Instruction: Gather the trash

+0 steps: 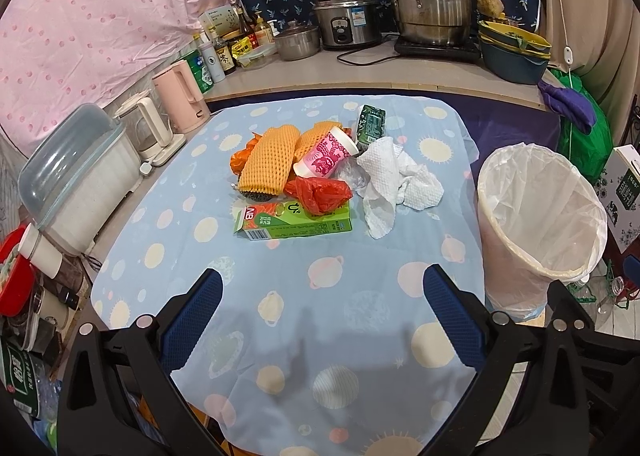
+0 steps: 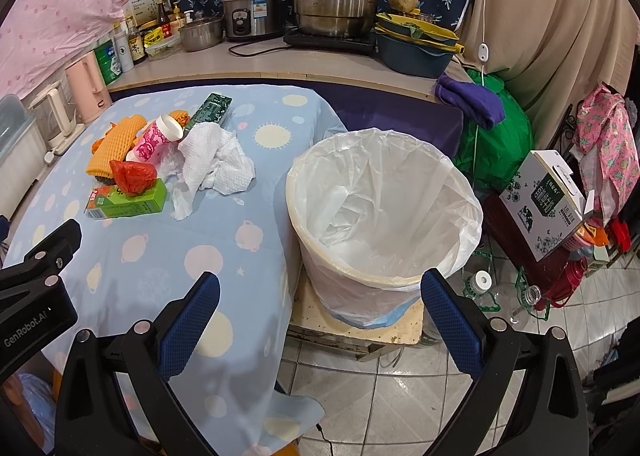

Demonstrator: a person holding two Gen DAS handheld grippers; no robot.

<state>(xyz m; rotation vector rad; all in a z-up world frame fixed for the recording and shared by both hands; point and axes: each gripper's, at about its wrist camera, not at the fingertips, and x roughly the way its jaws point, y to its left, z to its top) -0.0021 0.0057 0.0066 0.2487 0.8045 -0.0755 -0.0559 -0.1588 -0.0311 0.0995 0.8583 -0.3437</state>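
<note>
A trash pile lies mid-table: orange foam netting (image 1: 266,158) (image 2: 116,144), a pink paper cup (image 1: 324,154) (image 2: 154,140), a red plastic bag (image 1: 320,194) (image 2: 134,176), a green carton (image 1: 294,224) (image 2: 128,206), a dark green packet (image 1: 370,124) (image 2: 212,110) and crumpled white tissue (image 1: 394,182) (image 2: 218,168). A bin with a white liner (image 1: 540,224) (image 2: 380,212) stands off the table's right edge. My left gripper (image 1: 322,288) is open and empty, short of the pile. My right gripper (image 2: 320,290) is open and empty before the bin.
The table has a blue patterned cloth (image 1: 288,296) (image 2: 160,256). Kettles (image 1: 180,100) and a container (image 1: 76,184) line its left edge. Pots and a rice cooker (image 1: 346,18) sit on the far counter. Bottles and a box (image 2: 544,204) crowd the tiled floor at right.
</note>
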